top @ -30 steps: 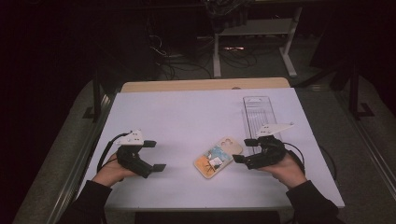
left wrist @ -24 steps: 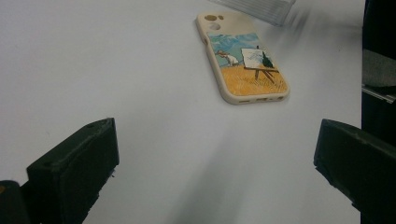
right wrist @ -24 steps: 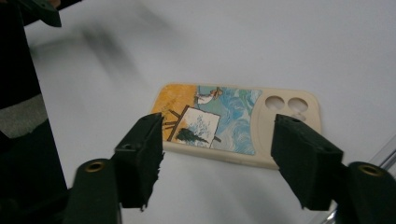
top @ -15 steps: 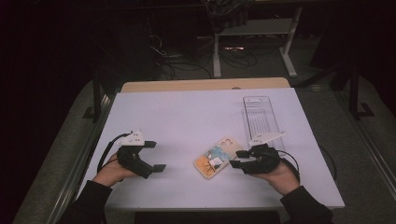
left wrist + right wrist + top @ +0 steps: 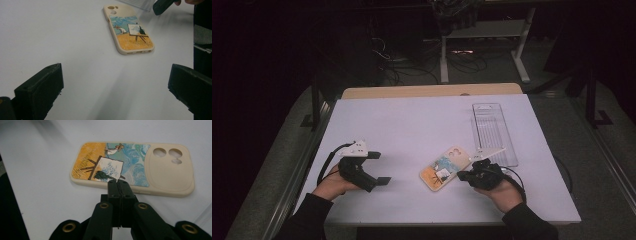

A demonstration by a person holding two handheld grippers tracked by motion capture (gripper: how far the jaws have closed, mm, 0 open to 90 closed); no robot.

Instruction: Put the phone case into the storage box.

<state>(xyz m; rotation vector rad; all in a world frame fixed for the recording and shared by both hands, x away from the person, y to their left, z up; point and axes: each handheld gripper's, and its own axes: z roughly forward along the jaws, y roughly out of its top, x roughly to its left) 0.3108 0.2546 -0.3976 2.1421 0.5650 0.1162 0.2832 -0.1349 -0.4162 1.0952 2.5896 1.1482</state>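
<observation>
A cream phone case (image 5: 445, 168) with a painted picture of a field and an easel lies flat on the white table (image 5: 412, 125), right of the middle. It lies at the top of the left gripper view (image 5: 128, 28) and fills the middle of the right gripper view (image 5: 132, 167). My right gripper (image 5: 463, 175) is shut, jaws pressed together, with its tips at the case's long side edge (image 5: 117, 182); nothing is between them. My left gripper (image 5: 379, 168) rests at the table's left, jaws wide open, pointing toward the case (image 5: 115, 82).
A clear plastic tray (image 5: 493, 131) lies lengthwise at the table's right, just behind the right gripper. The table's near edge is close below both hands. A wooden strip (image 5: 432, 91) runs along the far edge, with cables and a stand on the dark floor beyond.
The right gripper has moved left and nearer the front edge, and its jaws have closed at the case's side. The left gripper has stayed put.
</observation>
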